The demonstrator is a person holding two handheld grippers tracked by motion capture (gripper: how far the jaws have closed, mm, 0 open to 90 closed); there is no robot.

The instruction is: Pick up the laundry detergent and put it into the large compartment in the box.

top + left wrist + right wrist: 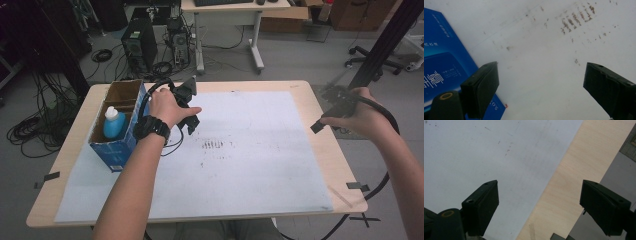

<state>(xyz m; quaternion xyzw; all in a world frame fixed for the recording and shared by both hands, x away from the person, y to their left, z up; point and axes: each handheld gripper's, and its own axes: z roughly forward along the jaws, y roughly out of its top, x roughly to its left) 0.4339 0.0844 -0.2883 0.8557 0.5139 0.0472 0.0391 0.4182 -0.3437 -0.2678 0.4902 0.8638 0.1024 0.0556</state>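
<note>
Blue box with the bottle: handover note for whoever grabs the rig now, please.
Left gripper: open, holding nothing, over the white sheet right beside the blue box.
Right gripper: open, holding nothing, over the right edge of the white sheet and the wooden table.
Things: the blue box stands upright at the table's left side, top open. The blue bottle with a white cap stands upright in its near compartment; what the far compartment holds cannot be told.
Done: bottle sits in the box.
Left: unclear from this moment; likely any further handling of the box or bottle with the left gripper.
</note>
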